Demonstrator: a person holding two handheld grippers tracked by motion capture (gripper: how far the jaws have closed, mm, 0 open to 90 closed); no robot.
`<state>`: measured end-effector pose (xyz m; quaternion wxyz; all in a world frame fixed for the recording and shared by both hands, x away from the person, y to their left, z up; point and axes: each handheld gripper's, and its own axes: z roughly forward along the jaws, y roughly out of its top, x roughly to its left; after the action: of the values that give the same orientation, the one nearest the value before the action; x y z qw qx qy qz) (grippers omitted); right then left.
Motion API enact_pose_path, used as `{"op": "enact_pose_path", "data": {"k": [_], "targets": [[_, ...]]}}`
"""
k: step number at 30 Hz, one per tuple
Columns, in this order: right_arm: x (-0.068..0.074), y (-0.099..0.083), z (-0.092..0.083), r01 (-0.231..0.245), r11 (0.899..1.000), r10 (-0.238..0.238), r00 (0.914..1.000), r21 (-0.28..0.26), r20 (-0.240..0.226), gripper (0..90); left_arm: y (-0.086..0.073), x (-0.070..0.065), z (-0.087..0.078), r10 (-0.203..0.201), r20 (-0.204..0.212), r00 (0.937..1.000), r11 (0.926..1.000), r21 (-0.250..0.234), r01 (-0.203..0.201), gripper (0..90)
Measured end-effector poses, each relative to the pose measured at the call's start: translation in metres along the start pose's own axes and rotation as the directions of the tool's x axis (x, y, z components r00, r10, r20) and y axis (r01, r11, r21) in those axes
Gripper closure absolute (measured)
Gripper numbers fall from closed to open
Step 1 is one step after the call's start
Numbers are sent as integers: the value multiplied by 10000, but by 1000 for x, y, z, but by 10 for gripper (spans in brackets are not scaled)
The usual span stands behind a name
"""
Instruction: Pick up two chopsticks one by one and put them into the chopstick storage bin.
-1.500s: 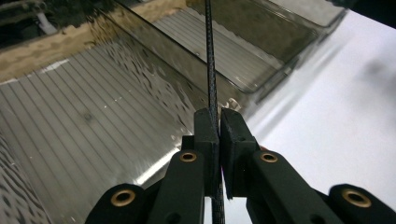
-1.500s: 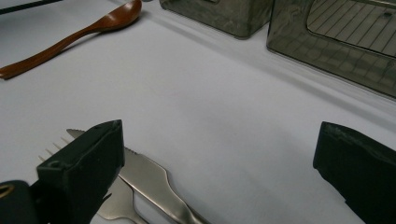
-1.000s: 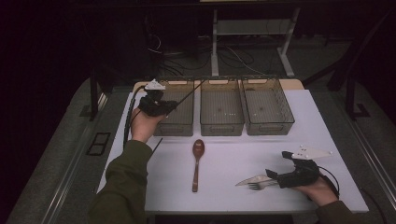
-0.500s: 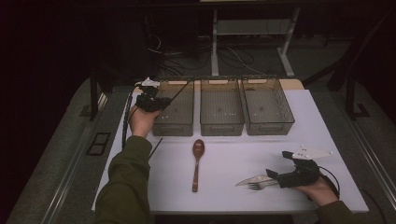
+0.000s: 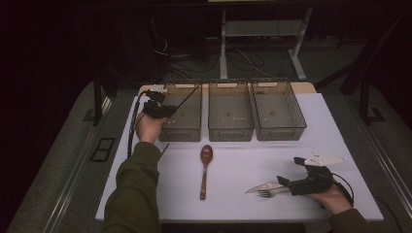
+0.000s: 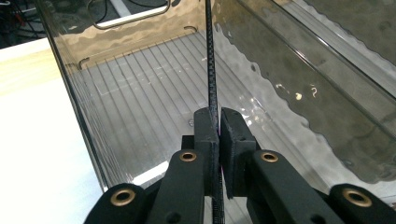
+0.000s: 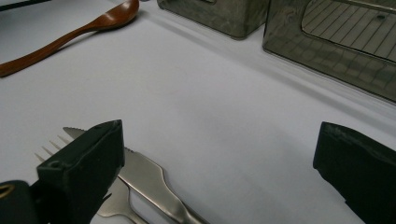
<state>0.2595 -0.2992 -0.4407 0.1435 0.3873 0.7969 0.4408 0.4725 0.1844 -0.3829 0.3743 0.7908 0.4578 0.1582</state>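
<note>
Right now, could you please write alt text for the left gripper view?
The left gripper is shut on a thin black chopstick that points up over a clear bin with a ribbed floor. White table lies to the bin's left.

- Looked like a lab test bench, not a home: white table point(image 5: 340, 121) under a spot of light, dark room around.
- Loose cables point(image 5: 170, 65) on the floor behind, metal stand leg point(image 5: 222, 48).
- Three identical clear bins point(image 5: 231, 114) lined up in a row.
</note>
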Motion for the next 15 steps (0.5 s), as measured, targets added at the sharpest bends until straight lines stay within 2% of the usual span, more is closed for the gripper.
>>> {"op": "enact_pose_path", "data": {"k": [2,11,13,15], "targets": [[0,0,0,-1,10000,1,10000,1,7,15,0,-1,-1,-102,-76,9999,9997,-214,101,792],[0,0,-1,-19,10000,19,10000,-6,13,15,5,-6,-10,95,-79,9999,9977,-666,-100,630],[0,0,-1,-18,10000,18,10000,-4,22,15,6,-6,-13,-7,93,10000,9974,-716,14,575],[0,0,-1,-41,10000,41,10000,-24,25,15,6,-8,-16,116,153,9998,9973,-728,-105,541]]}}
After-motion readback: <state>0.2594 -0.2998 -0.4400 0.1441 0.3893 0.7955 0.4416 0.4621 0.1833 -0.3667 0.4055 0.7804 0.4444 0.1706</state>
